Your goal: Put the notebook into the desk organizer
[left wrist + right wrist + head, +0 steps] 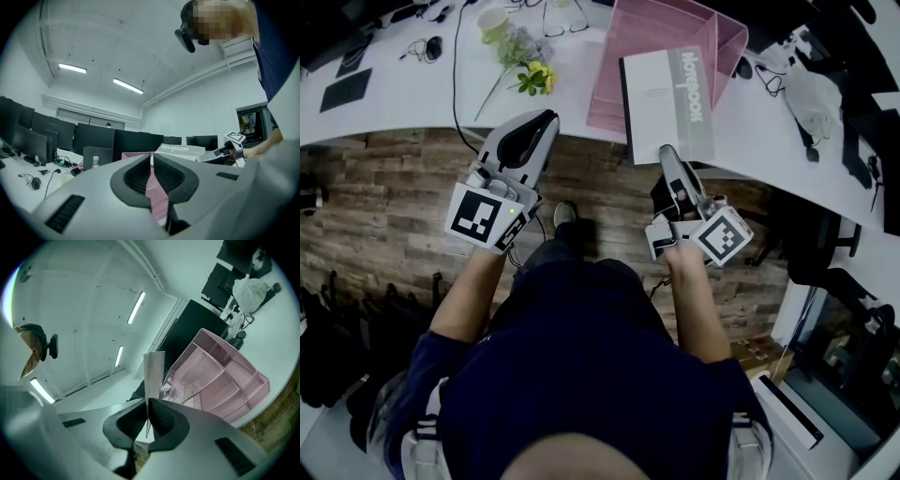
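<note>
A person stands at the edge of a white desk (412,103), a gripper in each hand, both pointing level toward the desktop. The right gripper (668,155) is clamped on the near edge of the notebook (666,103), its jaws pressed narrow on the thin edge. The right gripper view shows the notebook (152,376) edge-on, rising from between the pads (161,420).

The notebook is held cover up. Its far end lies over the front of the pink mesh organizer (609,84), and its near end reaches past the desk edge, above the wood floor (394,197). Whether it touches the organizer cannot be told.

The left gripper (546,117) hangs beside it, just short of the desk edge and left of the organizer. Its jaws are drawn almost together with nothing between them. In the left gripper view only a sliver of the organizer (151,192) shows through the gap, with the notebook (180,151) and the right gripper (225,154) off to the right.

A sprig of flowers (530,70) and a cup (492,23) lie on the desk left of the organizer, and a plastic bag (811,94) sits well to its right.
</note>
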The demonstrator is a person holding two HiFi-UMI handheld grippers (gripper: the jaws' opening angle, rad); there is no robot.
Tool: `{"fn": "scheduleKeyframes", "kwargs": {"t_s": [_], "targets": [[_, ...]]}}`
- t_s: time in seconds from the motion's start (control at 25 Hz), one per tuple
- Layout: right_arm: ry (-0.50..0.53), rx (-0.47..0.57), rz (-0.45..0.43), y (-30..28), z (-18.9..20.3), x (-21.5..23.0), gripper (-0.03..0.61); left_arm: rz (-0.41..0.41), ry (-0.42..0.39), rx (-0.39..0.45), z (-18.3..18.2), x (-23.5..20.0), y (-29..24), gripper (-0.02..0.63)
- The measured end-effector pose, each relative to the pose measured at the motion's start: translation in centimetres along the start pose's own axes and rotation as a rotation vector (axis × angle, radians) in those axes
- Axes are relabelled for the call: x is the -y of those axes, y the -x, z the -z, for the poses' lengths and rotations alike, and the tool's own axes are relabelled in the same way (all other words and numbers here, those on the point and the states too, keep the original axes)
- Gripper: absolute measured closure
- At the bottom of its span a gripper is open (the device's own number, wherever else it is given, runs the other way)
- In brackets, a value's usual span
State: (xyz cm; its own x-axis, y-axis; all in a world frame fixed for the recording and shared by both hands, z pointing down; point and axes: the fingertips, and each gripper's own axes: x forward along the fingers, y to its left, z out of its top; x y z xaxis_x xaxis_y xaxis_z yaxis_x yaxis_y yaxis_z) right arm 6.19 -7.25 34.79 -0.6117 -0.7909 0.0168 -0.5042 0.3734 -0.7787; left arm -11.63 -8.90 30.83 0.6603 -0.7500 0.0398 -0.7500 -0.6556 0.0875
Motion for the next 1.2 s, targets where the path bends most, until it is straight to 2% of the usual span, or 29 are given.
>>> {"fn": "scheduleKeyframes", "kwargs": {"t_s": [0.56,1.2], "targets": [[0.005,0.039,0.041,-4.7,-1.2,1.1,0.568,0.038,0.008,0.005,-0.3,-5.0,-2.4,0.571],[-0.025,0.028,0.041,-5.5,-1.8,3.0,0.566,0.038,0.016,-0.021,0.6,-4.9,-4.5,0.571]]}}
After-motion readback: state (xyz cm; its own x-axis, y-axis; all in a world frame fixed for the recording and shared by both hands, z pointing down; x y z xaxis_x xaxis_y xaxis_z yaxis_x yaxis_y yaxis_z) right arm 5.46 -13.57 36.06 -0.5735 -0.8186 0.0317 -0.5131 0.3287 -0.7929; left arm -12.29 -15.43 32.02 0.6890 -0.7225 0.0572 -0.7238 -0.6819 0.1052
